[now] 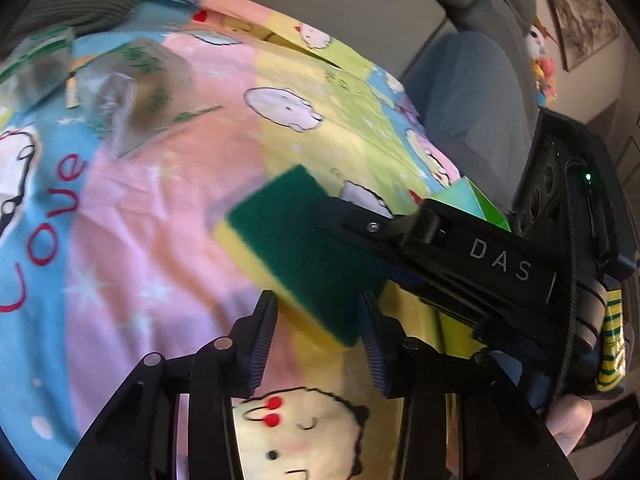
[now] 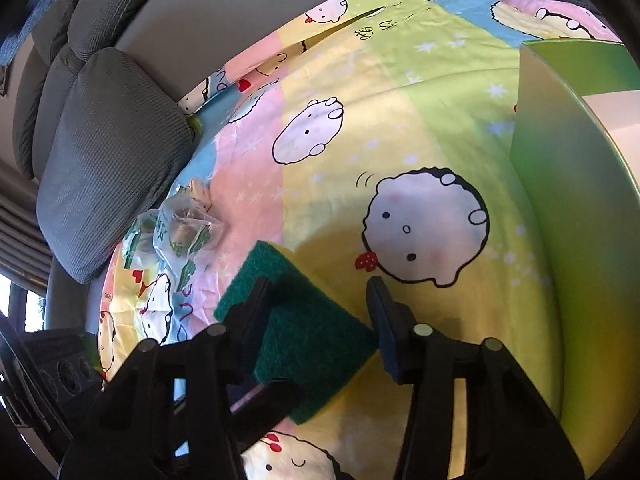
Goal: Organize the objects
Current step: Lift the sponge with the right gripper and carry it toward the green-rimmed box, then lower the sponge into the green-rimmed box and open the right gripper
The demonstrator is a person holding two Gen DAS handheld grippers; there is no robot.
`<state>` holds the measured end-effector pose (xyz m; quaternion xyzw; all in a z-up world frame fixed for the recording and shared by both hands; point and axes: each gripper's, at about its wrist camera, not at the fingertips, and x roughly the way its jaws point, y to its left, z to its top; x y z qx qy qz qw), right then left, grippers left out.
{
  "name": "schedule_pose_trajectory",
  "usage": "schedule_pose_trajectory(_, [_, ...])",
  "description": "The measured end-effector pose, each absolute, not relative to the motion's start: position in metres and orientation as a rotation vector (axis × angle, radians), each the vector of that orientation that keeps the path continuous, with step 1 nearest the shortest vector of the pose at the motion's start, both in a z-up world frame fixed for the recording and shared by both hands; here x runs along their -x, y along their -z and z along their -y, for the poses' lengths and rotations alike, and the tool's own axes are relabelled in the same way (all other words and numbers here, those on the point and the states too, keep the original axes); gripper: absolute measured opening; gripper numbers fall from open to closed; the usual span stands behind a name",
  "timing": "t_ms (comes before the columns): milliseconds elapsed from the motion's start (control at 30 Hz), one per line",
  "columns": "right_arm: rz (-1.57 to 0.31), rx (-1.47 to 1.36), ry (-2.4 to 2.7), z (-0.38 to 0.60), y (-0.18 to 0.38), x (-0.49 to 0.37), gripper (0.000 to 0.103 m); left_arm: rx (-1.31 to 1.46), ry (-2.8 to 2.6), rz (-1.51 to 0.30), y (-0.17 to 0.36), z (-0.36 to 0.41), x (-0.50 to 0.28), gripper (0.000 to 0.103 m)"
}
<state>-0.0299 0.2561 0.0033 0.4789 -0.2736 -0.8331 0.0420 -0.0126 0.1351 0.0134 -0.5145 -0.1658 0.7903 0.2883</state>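
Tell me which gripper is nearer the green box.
Right. The right gripper sits just beside the green box, which peeks out behind it in the left wrist view. The left gripper is farther, across the sponge from the box.

A cartoon-printed sheet (image 1: 168,216) is spread across most of both views, patterned in pink, blue, yellow and green patches with round white faces, small stars and red lettering at the left edge of the left wrist view. Grey ribbed cushions (image 2: 108,160) are seen at the upper left of the right wrist view, stacked one behind another against a pale wall (image 2: 248,4). Framed pictures (image 1: 582,24) are hung on the wall at the upper right of the left wrist view, and a small colourful toy figure (image 1: 540,60) is seen just beside them. Window blinds (image 2: 20,236) are visible at the left edge of the right wrist view.
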Motion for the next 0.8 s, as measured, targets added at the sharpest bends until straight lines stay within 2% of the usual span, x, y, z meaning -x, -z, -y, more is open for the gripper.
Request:
schedule_pose_trajectory(233, [0.864, -1.414, 2.553, -0.263, -0.015, 0.018, 0.044, 1.271, -2.180, 0.342, -0.040, -0.145, -0.001, 0.042])
schedule_pose_trajectory(567, [0.848, -1.073, 2.740, -0.279, -0.093, -0.050, 0.045, 0.940, -2.210, 0.205, -0.113, -0.174, -0.040, 0.042])
schedule_pose_trajectory(800, [1.015, -0.891, 2.829, -0.321, -0.112, -0.095, 0.045, 0.838, -2.135, 0.045, -0.142, -0.225, -0.060, 0.042])
